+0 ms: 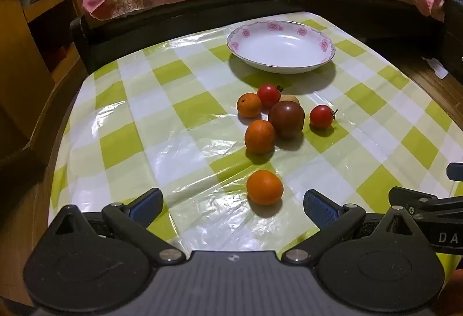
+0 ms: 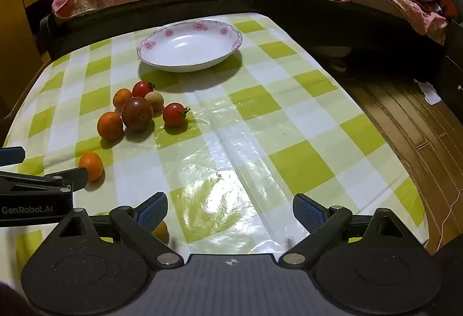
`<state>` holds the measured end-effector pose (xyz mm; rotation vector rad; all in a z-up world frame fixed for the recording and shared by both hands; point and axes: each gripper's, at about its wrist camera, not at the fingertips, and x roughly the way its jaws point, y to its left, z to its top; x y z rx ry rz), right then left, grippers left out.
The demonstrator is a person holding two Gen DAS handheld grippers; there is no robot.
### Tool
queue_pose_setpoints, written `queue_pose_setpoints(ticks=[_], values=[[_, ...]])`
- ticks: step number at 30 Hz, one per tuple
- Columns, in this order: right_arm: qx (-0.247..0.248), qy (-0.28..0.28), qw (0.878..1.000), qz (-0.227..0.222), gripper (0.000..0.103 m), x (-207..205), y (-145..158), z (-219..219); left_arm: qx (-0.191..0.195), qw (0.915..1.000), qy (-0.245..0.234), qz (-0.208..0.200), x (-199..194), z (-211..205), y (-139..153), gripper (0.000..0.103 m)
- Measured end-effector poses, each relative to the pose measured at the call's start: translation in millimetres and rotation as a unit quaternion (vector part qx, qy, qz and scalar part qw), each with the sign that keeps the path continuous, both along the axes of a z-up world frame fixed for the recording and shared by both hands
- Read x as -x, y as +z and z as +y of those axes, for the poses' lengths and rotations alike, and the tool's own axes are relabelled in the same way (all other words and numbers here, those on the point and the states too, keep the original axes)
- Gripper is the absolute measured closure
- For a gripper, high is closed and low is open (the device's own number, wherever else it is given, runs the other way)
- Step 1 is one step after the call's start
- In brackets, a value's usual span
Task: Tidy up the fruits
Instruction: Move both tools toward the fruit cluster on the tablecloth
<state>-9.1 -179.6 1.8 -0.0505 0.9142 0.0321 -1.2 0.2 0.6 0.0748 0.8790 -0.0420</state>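
Seven small fruits lie loose on the checked tabletop, short of the flowered white plate (image 1: 280,46) that stands near the far edge. The dark tomato (image 1: 286,119) sits mid-cluster, touching an orange (image 1: 259,136) on its near side and a pale brown fruit (image 1: 290,99) behind it. A second orange (image 1: 249,105) and a red cherry tomato (image 1: 268,96) lie further back. Another cherry tomato (image 1: 321,116) lies apart, its stem pointing toward the right edge. A lone orange (image 1: 264,187) lies nearest, just ahead of the left gripper (image 1: 233,204), whose jaws stand wide and hold nothing. The right gripper (image 2: 230,211) is likewise spread wide over bare cloth. Only the right wrist view shows "GenRobot.AI" on the left gripper's side, and a further orange fruit (image 2: 162,232) partly hidden behind its own left finger.
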Motion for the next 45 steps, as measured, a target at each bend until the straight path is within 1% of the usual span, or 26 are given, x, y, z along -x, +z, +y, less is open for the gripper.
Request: queue_pose_setpoints(ticks=[4,5,8,31,45], values=[[-0.001,0.002,1.000,-0.001,0.014,-2,1,-2,-0.003,1.0000,-0.001,-0.005,4,2,2,0.000],[0.000,0.002,1.000,-0.002,0.014,-2,2,-2,-0.006,1.0000,0.000,-0.002,2,0,-5,0.000],[0.003,0.003,1.000,-0.005,0.014,3,-1,1,-0.009,1.0000,-0.001,0.001,1,0,-4,0.000],[0.008,0.017,1.000,0.011,0.018,0,-3,5,-0.019,0.9998,-0.006,-0.007,3,-1,0,0.000],[0.000,0.033,0.999,0.026,0.027,1,-8,7,-0.034,0.9990,-0.028,-0.007,10,-3,-6,0.000]])
